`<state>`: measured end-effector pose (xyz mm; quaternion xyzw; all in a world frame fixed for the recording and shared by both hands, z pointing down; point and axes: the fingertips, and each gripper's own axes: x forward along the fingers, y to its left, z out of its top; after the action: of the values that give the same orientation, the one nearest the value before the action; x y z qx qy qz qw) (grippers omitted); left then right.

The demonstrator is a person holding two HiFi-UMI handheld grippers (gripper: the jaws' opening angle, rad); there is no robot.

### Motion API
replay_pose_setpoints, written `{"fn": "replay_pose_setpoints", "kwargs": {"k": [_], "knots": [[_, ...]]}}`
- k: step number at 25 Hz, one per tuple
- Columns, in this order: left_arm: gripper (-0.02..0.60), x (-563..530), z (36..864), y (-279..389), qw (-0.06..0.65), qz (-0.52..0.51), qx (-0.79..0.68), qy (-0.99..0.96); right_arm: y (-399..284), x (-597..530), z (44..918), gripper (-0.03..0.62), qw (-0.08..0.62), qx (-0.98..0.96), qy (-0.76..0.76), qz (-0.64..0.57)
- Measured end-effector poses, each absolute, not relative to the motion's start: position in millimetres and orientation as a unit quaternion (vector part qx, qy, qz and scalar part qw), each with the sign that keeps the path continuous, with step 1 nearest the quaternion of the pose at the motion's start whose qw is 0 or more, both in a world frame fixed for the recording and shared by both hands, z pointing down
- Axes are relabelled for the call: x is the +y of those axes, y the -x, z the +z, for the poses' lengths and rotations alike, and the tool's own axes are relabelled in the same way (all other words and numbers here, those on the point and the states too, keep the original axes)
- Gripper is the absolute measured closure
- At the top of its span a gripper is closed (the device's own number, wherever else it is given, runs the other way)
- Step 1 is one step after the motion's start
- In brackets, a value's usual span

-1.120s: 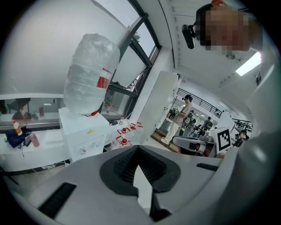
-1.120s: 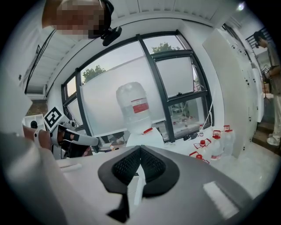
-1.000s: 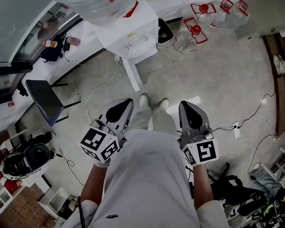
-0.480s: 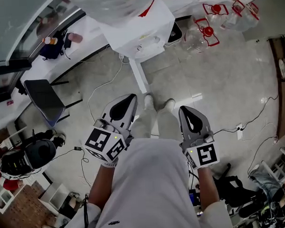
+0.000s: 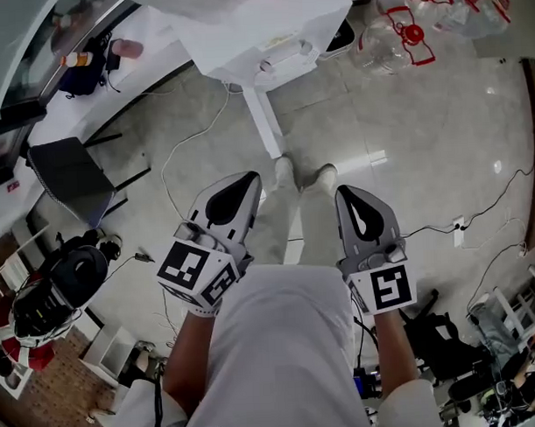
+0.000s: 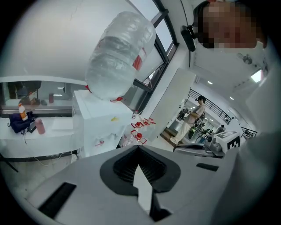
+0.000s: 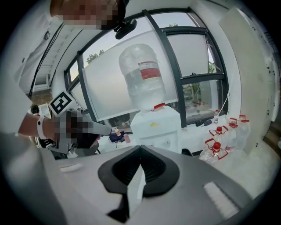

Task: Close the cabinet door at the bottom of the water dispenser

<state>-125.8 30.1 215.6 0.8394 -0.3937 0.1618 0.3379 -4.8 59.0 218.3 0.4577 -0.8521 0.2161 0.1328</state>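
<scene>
The white water dispenser (image 5: 270,29) stands at the top of the head view, a clear bottle (image 6: 118,55) upside down on it. Its white bottom cabinet door (image 5: 262,121) juts out edge-on towards my feet, standing open. My left gripper (image 5: 245,181) and right gripper (image 5: 345,195) hang side by side in front of my body, short of the door, both shut and empty. The dispenser (image 6: 101,127) shows ahead in the left gripper view, beyond the left gripper (image 6: 138,147). In the right gripper view the dispenser (image 7: 156,127) rises past the right gripper (image 7: 140,147).
Several empty bottles with red caps (image 5: 401,33) lie on the floor right of the dispenser. A white desk (image 5: 105,83) and a black chair (image 5: 69,176) stand at the left. Cables (image 5: 478,214) trail over the floor at the right, bags and a helmet (image 5: 64,285) lie lower left.
The dispenser and its open door have come nearer in the head view as I stepped towards them. Both grippers have sunk a little, still shut and side by side.
</scene>
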Motion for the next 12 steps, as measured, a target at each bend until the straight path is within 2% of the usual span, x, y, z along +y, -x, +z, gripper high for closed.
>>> {"fn": "replay_pose_setpoints", "kwargs": {"k": [12], "knots": [[0.577, 35, 302, 119, 0.333, 0.22, -0.383, -0.833, 26, 47, 309, 0.583, 0.155, -0.849, -0.44, 0.248]]}}
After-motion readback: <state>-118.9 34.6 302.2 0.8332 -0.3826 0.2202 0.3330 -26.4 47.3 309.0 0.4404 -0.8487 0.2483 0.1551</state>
